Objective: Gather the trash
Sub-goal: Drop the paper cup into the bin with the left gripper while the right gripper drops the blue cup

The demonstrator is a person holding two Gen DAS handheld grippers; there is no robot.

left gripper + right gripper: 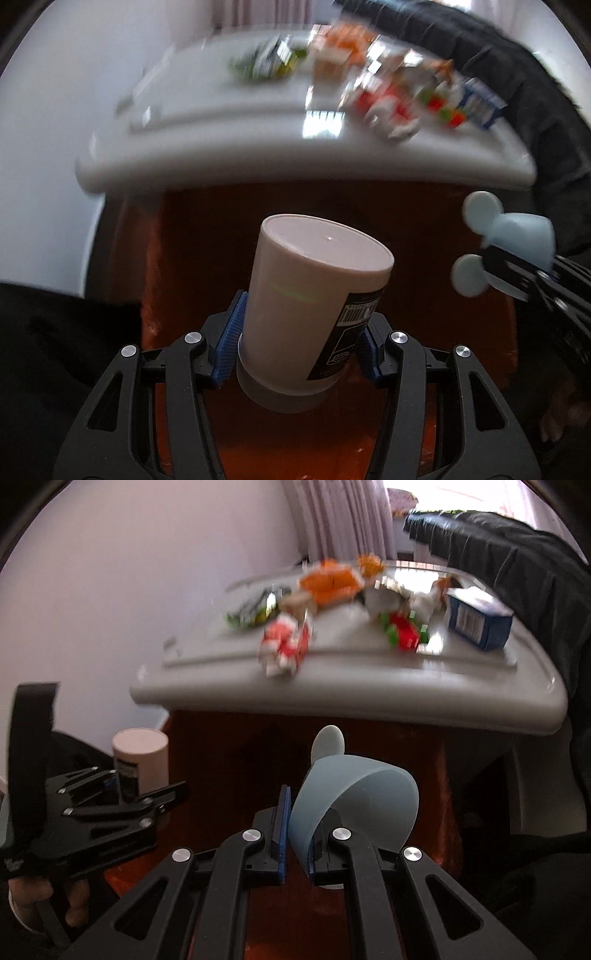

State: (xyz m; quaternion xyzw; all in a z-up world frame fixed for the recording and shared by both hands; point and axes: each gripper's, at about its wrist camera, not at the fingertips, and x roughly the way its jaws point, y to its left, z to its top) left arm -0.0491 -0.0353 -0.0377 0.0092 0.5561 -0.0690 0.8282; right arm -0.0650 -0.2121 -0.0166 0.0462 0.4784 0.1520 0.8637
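The trash [332, 602], wrappers and a blue box [476, 622], lies on the grey table [332, 698], well apart from both grippers. The left gripper [299, 350] is clenched on a white can [314, 291]; the right gripper [297, 834] pinches the rim of a blue lid [354, 797]. With both full, neither can pick trash, and the thin pinch may let the lid slip.

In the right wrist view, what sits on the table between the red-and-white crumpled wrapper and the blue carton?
A red-and-green wrapper lies between the red-and-white wrapper and the blue carton on the table, seen in the right wrist view, though blurred.
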